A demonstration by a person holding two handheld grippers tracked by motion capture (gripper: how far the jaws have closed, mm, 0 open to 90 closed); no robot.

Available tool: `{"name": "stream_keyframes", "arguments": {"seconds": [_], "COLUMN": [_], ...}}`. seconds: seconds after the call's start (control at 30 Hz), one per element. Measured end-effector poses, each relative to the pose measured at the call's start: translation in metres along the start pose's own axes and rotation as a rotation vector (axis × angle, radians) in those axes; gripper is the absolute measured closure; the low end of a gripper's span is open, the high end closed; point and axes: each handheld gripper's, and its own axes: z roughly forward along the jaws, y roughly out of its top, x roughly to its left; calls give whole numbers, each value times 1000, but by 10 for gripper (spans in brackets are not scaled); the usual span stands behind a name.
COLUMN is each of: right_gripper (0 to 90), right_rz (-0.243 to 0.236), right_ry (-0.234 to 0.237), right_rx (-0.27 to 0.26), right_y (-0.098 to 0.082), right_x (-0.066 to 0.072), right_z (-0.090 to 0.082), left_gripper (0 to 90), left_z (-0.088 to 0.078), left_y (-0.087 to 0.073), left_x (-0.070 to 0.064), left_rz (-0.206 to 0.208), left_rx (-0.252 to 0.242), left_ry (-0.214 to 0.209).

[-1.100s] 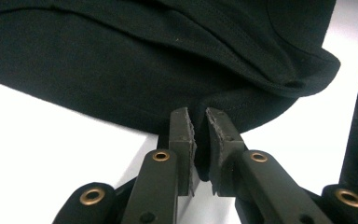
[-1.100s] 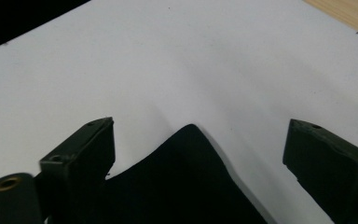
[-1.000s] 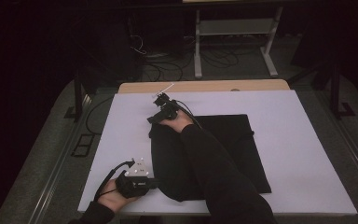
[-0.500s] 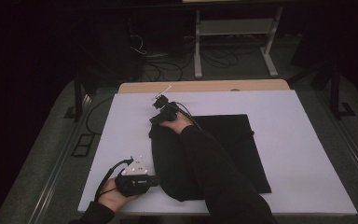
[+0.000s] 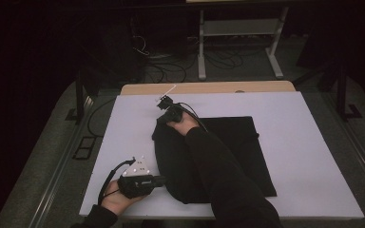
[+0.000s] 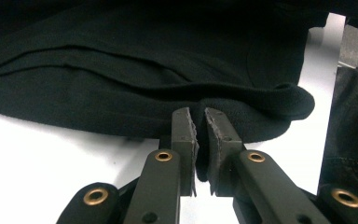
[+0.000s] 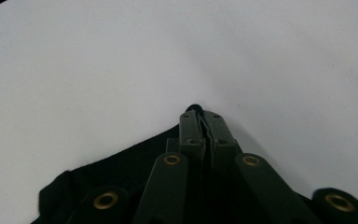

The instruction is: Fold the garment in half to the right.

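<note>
Black fabric garment, one in number, is spread on the single white counter, partly folded at its left. Its far corner has just been closed on by the right gripper, whose fingers now pinch it; the near folded edge is pinched by the left gripper. With both of the two grippers holding, a fold is judged ready to be carried across.

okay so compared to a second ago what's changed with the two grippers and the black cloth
The right hand-held gripper has just been closing its jaws and is now shut on the far corner of the black cloth, a thin edge of fabric pinched between them. The left hand-held gripper stayed clamped on the cloth's near edge. Neither hand shifted visibly, and the cloth lies as before on the white table.
</note>
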Motion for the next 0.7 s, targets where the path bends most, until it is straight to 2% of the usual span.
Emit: {"name": "stream_keyframes", "arguments": {"seconds": [0.17,0.5,0.7], "right_gripper": [867,867,867], "right_rz": [3,4,8], "right_ry": [20,42,31], "right_rx": [-21,-74,-87], "right_y": [-1,-3,-4], "right_x": [-1,-1,-3], "right_z": [-14,-44,-61], "left_gripper": [810,810,810], "left_z": [-1,-10,-12], "left_y": [3,9,13], "left_x": [-1,-2,-2], "left_rz": [6,-12,-13], "left_rx": [-10,-61,-80], "left_ry": [-1,-12,-11]}}
